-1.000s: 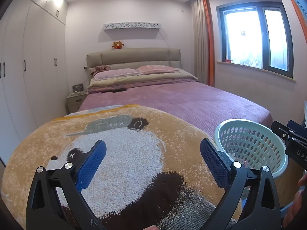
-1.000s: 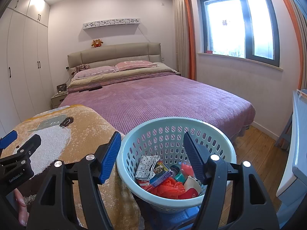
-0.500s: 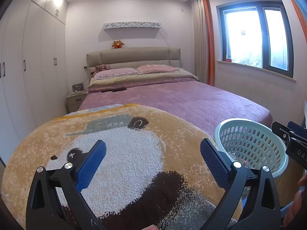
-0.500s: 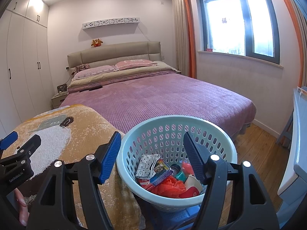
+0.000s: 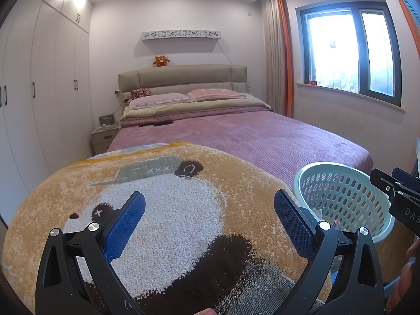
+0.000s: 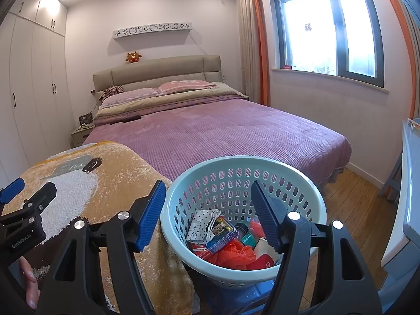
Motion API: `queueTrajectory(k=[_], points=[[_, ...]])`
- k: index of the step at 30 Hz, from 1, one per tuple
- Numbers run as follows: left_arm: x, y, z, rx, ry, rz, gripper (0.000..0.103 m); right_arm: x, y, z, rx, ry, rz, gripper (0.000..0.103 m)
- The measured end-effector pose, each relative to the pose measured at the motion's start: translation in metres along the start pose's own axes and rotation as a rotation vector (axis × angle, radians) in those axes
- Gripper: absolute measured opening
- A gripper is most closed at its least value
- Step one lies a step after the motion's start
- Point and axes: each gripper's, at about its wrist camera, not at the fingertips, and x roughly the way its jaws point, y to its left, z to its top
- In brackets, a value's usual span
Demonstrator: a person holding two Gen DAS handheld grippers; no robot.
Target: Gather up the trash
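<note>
**Q:** Anything moved since a second ago?

**A:** Nope. Trash (image 6: 231, 246) sits in the teal laundry basket (image 6: 319, 202), right under the spread, empty right gripper (image 6: 208, 210). Left gripper (image 5: 208, 210), also spread, hovers over the panda blanket (image 5: 168, 210), probably scanning for more.

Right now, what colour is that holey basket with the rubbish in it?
Pale mint green: the basket shows best in the right wrist view.

1 basket (image 6: 312, 197), several trash items inside, exact count unclear. 1 bed (image 6: 223, 131), 2 pillows (image 6: 131, 95), 1 panda blanket (image 5: 170, 210), 1 plush toy (image 6: 134, 57), 1 wall shelf (image 6: 152, 29), 1 window (image 6: 330, 29), 1 nightstand (image 5: 103, 136), 2 grippers: left gripper (image 5: 208, 211), right gripper (image 6: 207, 204).
</note>
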Motion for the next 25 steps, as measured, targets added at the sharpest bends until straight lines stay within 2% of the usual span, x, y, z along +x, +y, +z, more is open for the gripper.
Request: queueTrajectory(k=[12,16,19,25], points=[[-0.001,0.002,0.003,-0.007,-0.001,0.010,0.095,-0.012,0.002,0.010,0.001,-0.014,0.001,0.064],[-0.011,0.002,0.004,0.005,-0.017,0.047,0.095,-0.019,0.005,0.016,-0.003,-0.022,-0.004,0.064],[-0.015,0.006,0.007,-0.011,0.017,0.012,0.095,-0.024,0.008,0.018,-0.009,-0.022,-0.007,0.064],[-0.038,0.021,0.017,-0.043,0.007,0.027,0.095,-0.035,0.021,0.022,-0.016,-0.017,0.005,0.064]])
